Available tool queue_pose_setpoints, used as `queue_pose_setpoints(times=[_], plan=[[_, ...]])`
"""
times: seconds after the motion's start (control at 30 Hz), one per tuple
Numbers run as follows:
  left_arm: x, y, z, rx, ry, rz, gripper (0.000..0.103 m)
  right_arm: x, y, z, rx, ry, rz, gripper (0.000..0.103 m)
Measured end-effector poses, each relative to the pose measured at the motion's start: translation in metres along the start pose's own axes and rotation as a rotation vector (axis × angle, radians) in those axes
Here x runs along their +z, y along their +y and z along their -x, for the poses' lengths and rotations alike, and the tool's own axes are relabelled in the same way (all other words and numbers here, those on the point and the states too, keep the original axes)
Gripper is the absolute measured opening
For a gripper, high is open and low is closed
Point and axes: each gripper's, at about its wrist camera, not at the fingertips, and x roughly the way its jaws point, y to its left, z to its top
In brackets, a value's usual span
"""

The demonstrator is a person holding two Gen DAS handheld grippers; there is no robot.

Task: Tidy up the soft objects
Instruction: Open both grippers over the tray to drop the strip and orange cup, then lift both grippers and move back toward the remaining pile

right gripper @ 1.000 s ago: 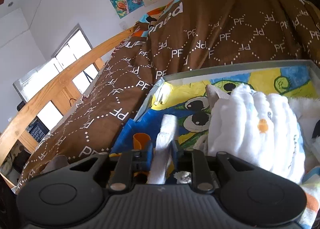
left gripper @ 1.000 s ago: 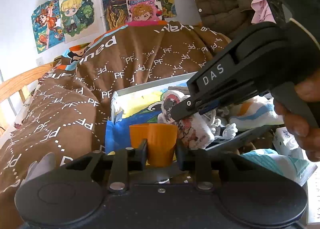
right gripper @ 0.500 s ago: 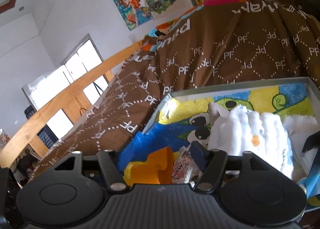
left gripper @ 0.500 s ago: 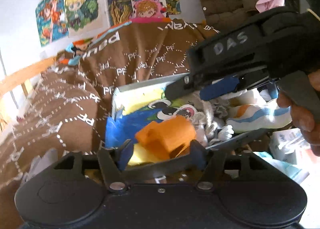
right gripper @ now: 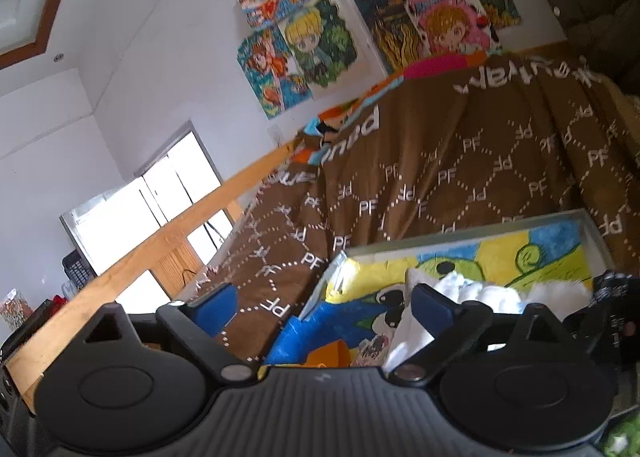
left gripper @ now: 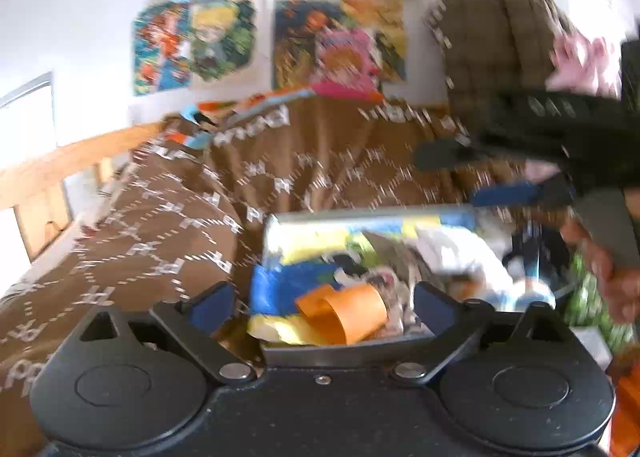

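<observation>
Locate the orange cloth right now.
Left wrist view, bottom centre: the orange cloth lies loose in the tray, at its near edge, beside blue fabric, between the open left gripper's fingers.

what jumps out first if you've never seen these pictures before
The big brown blanket with white PF lettering fills the middle, draped over a bed beside a wooden rail. Above it, bright cartoon posters cover the white wall. Nearest the cameras, a shallow box holds soft things, with an orange cloth lying between the open left gripper.
</observation>
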Motion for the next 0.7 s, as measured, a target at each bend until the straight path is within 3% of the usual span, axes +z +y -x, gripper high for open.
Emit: queue_pose_setpoints(times=[0.33, 0.7], plan=[[0.018, 0.019, 0.066, 0.099, -0.109, 0.108, 0.102, -0.007, 0.032, 0.058, -0.062, -0.064, 0.102, 0.103], [0.024, 0.009, 0.134, 0.139, -0.175, 0.127, 0.102, -0.046, 0.088, 0.112, -0.122, -0.08, 0.232, 0.103]])
